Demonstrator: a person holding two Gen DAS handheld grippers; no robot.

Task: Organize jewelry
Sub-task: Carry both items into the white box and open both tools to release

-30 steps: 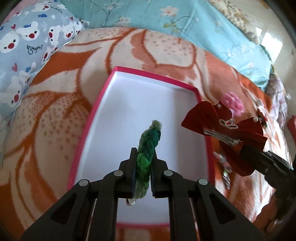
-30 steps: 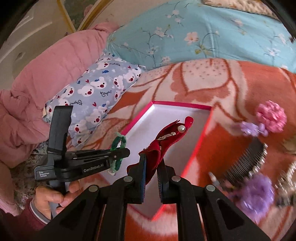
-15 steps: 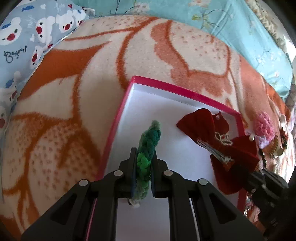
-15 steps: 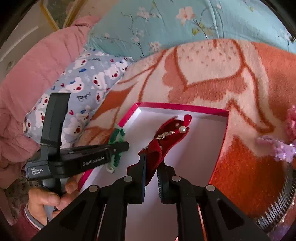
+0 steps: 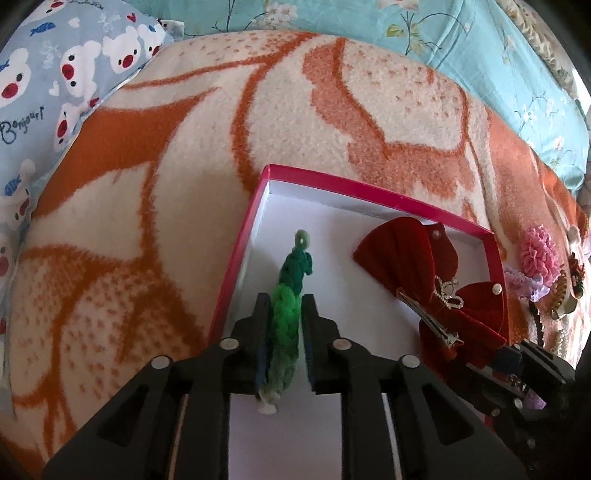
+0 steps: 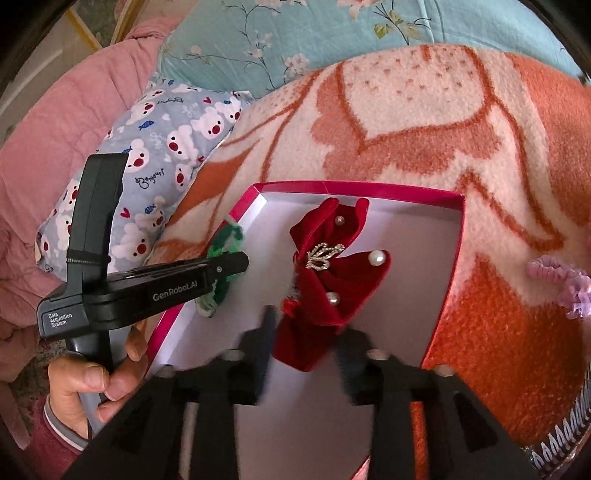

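A shallow box with a pink rim (image 5: 373, 188) and white floor lies on an orange and cream blanket (image 5: 147, 206); it also shows in the right wrist view (image 6: 369, 189). My left gripper (image 5: 284, 332) is shut on a green braided hair tie (image 5: 290, 295) and holds it over the box's left side. In the right wrist view the tie (image 6: 221, 254) hangs at the box's left rim. My right gripper (image 6: 306, 347) is open, its fingers blurred. A red velvet bow clip (image 6: 328, 280) with pearls and a small crown rests in the box between them; it also shows in the left wrist view (image 5: 428, 280).
Pink and lilac scrunchies (image 5: 535, 258) and other hair pieces lie right of the box. A lilac scrunchie (image 6: 561, 280) and a comb edge (image 6: 561, 439) show at right. A bear-print pillow (image 6: 155, 147), a teal floral quilt (image 5: 443, 33) and a pink quilt (image 6: 55, 122) border the blanket.
My right gripper has opened and let go of the red bow, which now lies in the box. Both grippers have moved forward and lower over the box. The left still holds the green tie.
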